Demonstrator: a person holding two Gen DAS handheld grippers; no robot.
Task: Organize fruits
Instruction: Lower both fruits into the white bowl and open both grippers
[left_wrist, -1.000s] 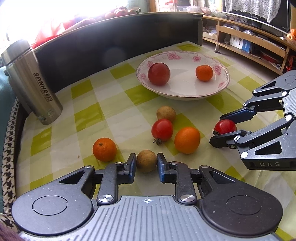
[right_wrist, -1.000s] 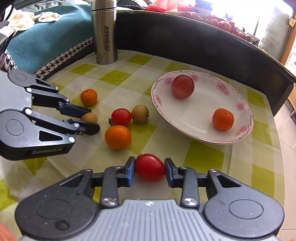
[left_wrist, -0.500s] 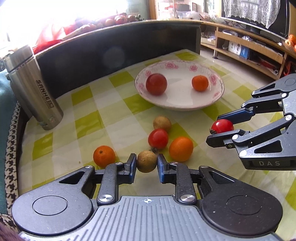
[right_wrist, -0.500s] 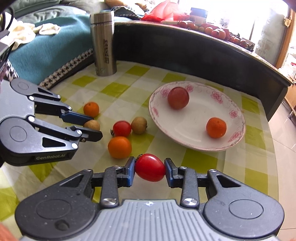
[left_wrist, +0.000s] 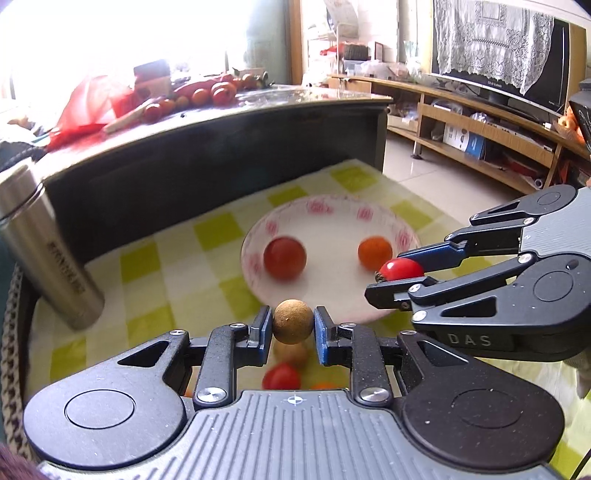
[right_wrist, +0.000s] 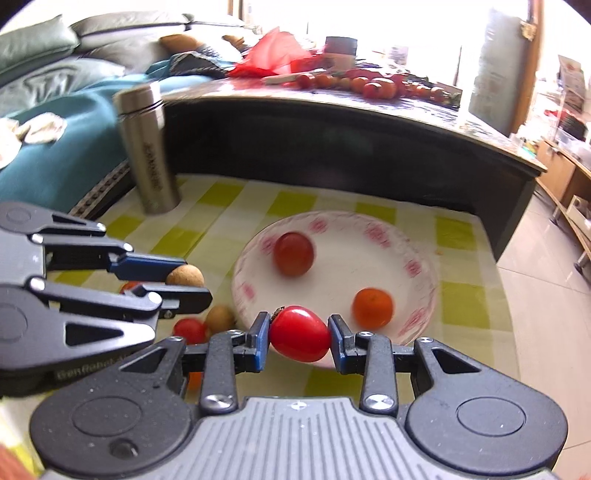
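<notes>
My left gripper is shut on a small brown round fruit, held above the cloth just short of the near rim of the white flowered plate. My right gripper is shut on a red tomato, lifted at the plate's near edge. On the plate lie a dark red fruit and a small orange. The right gripper shows at the right of the left wrist view; the left gripper shows at the left of the right wrist view.
Another brown fruit, a red tomato and oranges, partly hidden, lie on the green checked cloth below the grippers. A steel flask stands at the back left. A dark raised table edge runs behind the plate.
Both grippers have risen off the cloth with their fruit and moved forward toward the plate. The loose fruit now lies below and behind the fingers.
</notes>
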